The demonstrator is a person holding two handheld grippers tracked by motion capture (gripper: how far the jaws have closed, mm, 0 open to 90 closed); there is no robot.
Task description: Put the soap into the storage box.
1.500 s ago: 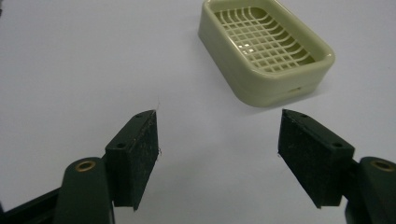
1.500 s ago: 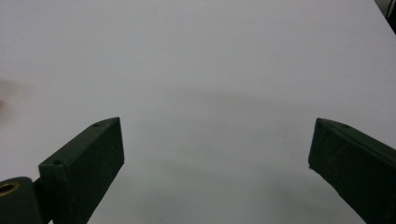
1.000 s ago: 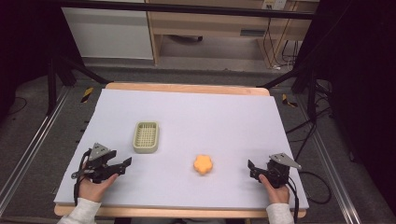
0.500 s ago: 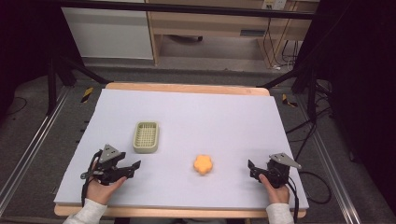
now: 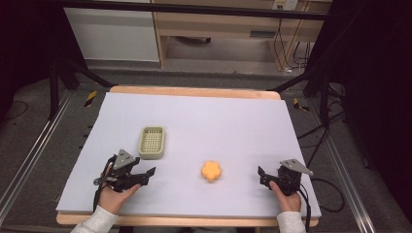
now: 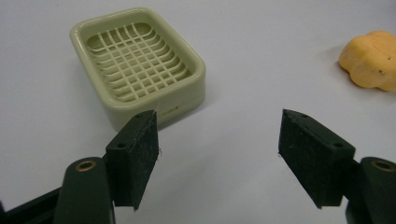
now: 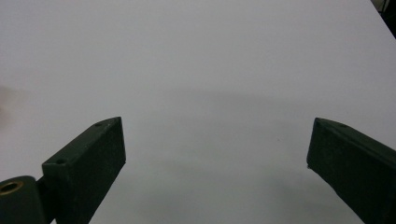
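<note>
At lower left of the high view, left gripper (image 5: 145,175) held low over the white table (image 5: 218,121), jaws spread wide with nothing between them, aimed toward frame centre. Just above it, a pale green soap dish (image 5: 152,142) with a grid floor, flat on the table. In the left gripper view, soap dish (image 6: 137,63) at upper left, just beyond the left jaw; orange flower-shaped soap (image 6: 371,60) at the upper right edge, well apart from the dish. In the high view, soap (image 5: 212,171) lower centre, between the two grippers. At lower right, right gripper (image 5: 265,177) likewise spread and holding nothing, over bare table (image 7: 201,70) in the right gripper view.
</note>
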